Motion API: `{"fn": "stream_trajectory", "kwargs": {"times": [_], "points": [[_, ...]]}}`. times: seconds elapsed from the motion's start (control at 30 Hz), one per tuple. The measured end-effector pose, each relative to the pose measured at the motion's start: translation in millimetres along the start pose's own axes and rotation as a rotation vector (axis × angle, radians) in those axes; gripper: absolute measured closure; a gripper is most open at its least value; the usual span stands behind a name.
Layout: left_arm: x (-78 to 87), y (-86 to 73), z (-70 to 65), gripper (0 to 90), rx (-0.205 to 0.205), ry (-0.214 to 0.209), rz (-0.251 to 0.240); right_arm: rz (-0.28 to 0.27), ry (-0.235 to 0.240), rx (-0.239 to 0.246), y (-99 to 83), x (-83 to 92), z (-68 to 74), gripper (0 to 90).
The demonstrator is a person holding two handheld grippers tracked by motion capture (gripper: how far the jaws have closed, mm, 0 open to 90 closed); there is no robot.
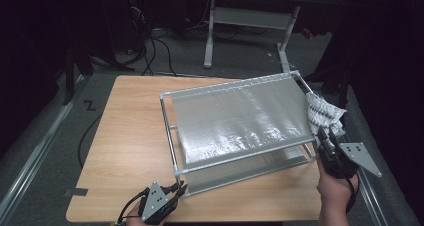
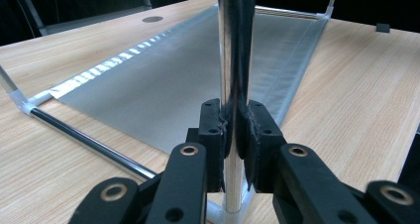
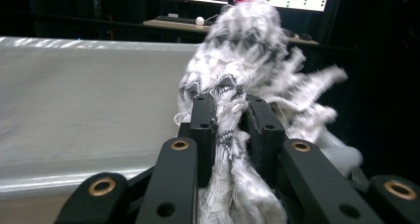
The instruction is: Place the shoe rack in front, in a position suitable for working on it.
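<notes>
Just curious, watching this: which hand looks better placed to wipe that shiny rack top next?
Probably the right: its tool grips the cloth at the rack edge, while the left tool clamps the corner post.

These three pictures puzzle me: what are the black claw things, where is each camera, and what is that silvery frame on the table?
No robot here: a person holds a hand tool with two black jaws in each hand. The high view looks down on the wooden table; the other two cameras ride on the tools and look along their jaws. On the table stands a metal rack with a silvery sheet stretched across it. The left gripper, at the table's near edge, is shut on the rack's upright corner post, seemingly steadying it. The right gripper is shut on a fluffy white-and-grey cloth at the rack's right end.
</notes>
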State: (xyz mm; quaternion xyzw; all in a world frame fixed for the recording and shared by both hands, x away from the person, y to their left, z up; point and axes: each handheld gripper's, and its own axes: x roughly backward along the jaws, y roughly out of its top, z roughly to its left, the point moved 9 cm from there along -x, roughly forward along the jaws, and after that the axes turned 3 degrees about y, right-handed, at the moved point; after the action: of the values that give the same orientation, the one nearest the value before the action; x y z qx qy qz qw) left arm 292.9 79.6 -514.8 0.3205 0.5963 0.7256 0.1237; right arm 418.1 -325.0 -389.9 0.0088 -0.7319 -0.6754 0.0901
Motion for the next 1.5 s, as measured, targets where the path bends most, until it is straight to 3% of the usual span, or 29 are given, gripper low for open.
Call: {"fn": "stream_trajectory", "kwargs": {"times": [0.1, 0.4, 0.57, 0.7, 0.87, 0.9, 0.93, 1.3, 1.5], "points": [[0.0, 0.0, 0.0, 79.6, 0.000, 0.001, 0.001, -0.002, -0.001, -0.017, -0.9, 0.1, -5.2, 76.1], [0.2, -0.2, 0.2, 79.6, 0.002, 0.001, 0.000, -0.003, 0.006, -0.014, -1.3, -0.3, -2.7, 76.1], [0.5, -1.2, -1.0, 79.7, 0.016, -0.006, 0.008, 0.000, 0.023, -0.014, -0.9, -0.8, 4.4, 76.6], [0.4, -1.2, -1.0, 79.7, 0.018, -0.008, 0.007, 0.007, 0.067, -0.014, 0.7, -1.6, 21.4, 76.9], [0.4, -1.2, -1.0, 79.7, 0.018, -0.008, 0.007, 0.013, 0.161, 0.007, 2.0, 0.0, 50.9, 76.4], [0.4, -1.2, -1.0, 79.7, 0.018, -0.008, 0.007, 0.013, 0.161, 0.007, 2.0, 0.0, 50.9, 76.4], [0.3, -1.1, -1.0, 79.7, 0.018, -0.007, 0.007, 0.014, 0.208, 0.015, 2.5, 0.9, 66.3, 76.5], [-0.1, -0.3, 0.2, 79.8, 0.009, -0.001, -0.003, 0.011, 0.391, 0.092, 6.6, 11.7, 149.6, 76.5], [-0.1, -0.3, 0.1, 79.8, 0.009, 0.000, -0.001, 0.012, 0.547, 0.095, 9.0, 23.1, 204.4, 77.1]]}}
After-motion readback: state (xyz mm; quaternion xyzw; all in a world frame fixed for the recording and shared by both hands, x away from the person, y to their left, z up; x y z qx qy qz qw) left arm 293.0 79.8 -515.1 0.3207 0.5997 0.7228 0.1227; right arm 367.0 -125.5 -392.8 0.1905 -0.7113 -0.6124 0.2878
